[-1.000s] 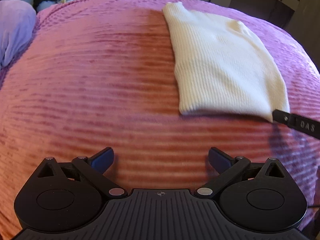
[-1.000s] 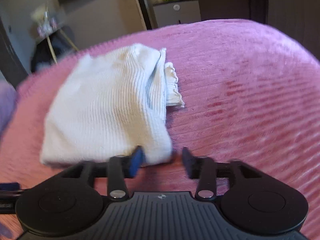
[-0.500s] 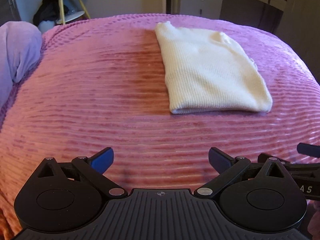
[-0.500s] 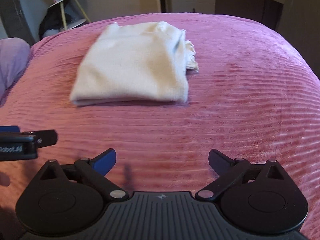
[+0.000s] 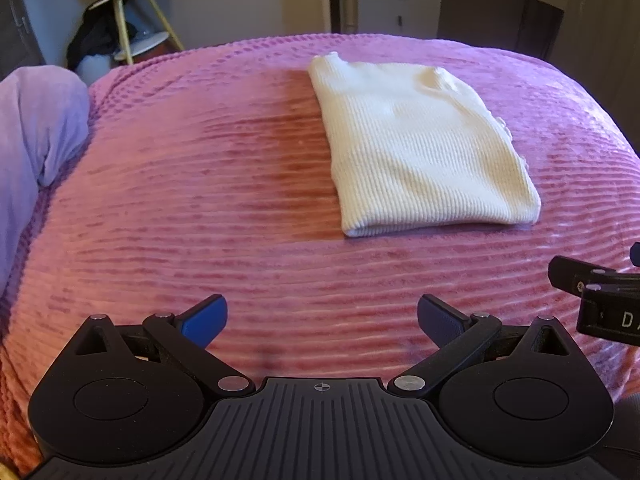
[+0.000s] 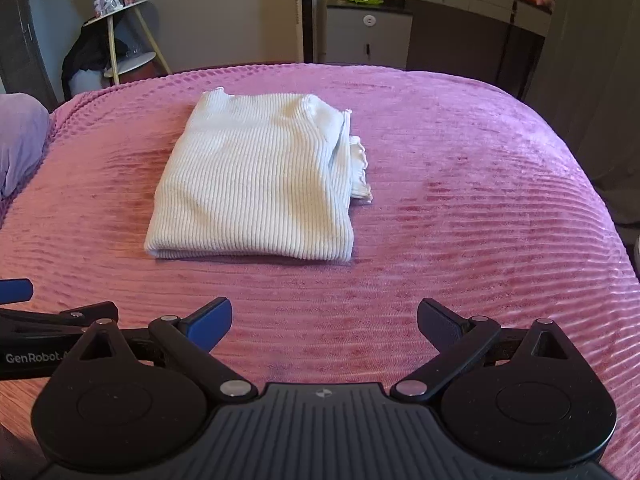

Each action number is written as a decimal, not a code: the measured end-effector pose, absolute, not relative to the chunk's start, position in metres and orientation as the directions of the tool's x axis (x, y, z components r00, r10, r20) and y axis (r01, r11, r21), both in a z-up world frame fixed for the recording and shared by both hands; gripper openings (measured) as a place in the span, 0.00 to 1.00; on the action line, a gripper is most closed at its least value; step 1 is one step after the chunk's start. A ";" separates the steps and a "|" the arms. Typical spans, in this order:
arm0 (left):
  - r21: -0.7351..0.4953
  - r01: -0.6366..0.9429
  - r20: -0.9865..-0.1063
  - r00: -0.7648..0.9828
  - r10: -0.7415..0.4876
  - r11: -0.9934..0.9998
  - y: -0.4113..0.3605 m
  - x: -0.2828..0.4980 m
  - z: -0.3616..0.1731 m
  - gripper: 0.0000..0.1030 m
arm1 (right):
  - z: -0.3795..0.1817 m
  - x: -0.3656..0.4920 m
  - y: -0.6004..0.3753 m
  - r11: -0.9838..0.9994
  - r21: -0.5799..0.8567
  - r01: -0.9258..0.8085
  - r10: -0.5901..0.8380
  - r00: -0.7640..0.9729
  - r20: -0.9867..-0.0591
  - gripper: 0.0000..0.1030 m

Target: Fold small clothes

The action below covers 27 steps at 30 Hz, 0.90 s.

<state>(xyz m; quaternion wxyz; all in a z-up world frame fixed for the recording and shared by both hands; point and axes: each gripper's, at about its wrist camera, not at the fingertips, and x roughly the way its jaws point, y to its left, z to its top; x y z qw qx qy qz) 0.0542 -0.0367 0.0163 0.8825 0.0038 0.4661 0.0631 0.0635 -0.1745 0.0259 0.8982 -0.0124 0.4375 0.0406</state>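
Looking through the left wrist view, I see the left gripper [image 5: 322, 314] with its jaws spread wide and nothing between them, pitched down over bare pink ribbed bedspread [image 5: 200, 208]. The cream ribbed knit top [image 5: 416, 148] lies folded into a compact rectangle ahead and to the right, well clear of my fingertips; its folded edge faces me, which I judge leaves the flat face up for stacking. At the right edge the other tool's black finger juts into frame. A lilac pillow [image 5: 36, 128] sits at the left margin.

Through the right wrist view, the right gripper [image 6: 324, 316] is likewise fully spread and empty; its jaws have just been opening, with no cloth between them. The knit top [image 6: 256, 184] rests near the bed's middle, directly ahead and slightly left, apart from both tools. A frilled cuff or hem [image 6: 360, 172] peeks out along its right side, so I judge the fold as nearly complete but not perfectly tucked. Both tools hover side by side, tilted downward, in what I read as a stand-off pose with the garment released.
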 end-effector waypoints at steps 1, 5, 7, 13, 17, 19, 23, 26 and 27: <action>0.062 -0.106 -0.824 0.555 0.111 0.992 -0.037 0.054 0.016 1.00 | 0.026 0.063 -0.175 0.997 0.017 -0.078 0.062 0.615 -0.786 0.96; 0.053 -0.094 -0.828 0.552 0.096 0.994 -0.039 0.054 0.016 1.00 | 0.029 0.061 -0.175 0.997 0.021 -0.073 0.062 0.617 -0.785 0.96; 0.042 -0.091 -0.832 0.549 0.086 0.995 -0.040 0.054 0.016 1.00 | 0.030 0.060 -0.175 0.997 0.015 -0.070 0.055 0.617 -0.785 0.96; 0.034 -0.084 -0.835 0.545 0.074 0.996 -0.041 0.055 0.016 1.00 | 0.029 0.061 -0.175 0.998 0.009 -0.067 0.048 0.613 -0.788 0.96; 0.031 -0.081 -0.835 0.546 0.071 0.996 -0.042 0.055 0.017 1.00 | 0.030 0.061 -0.176 0.998 0.010 -0.062 0.046 0.614 -0.788 0.96; 0.033 -0.079 -0.835 0.546 0.071 0.996 -0.043 0.055 0.017 1.00 | 0.031 0.061 -0.176 0.998 0.010 -0.059 0.044 0.618 -0.785 0.96; 0.029 -0.072 -0.838 0.542 0.064 0.997 -0.045 0.055 0.017 1.00 | 0.033 0.060 -0.178 0.998 0.013 -0.055 0.045 0.622 -0.782 0.96; 0.033 -0.066 -0.837 0.544 0.064 0.997 -0.047 0.055 0.018 1.00 | 0.033 0.060 -0.178 0.999 0.009 -0.051 0.039 0.624 -0.780 0.96; 0.034 -0.066 -0.836 0.544 0.064 0.997 -0.048 0.055 0.018 1.00 | 0.033 0.059 -0.179 0.999 0.010 -0.051 0.039 0.625 -0.780 0.96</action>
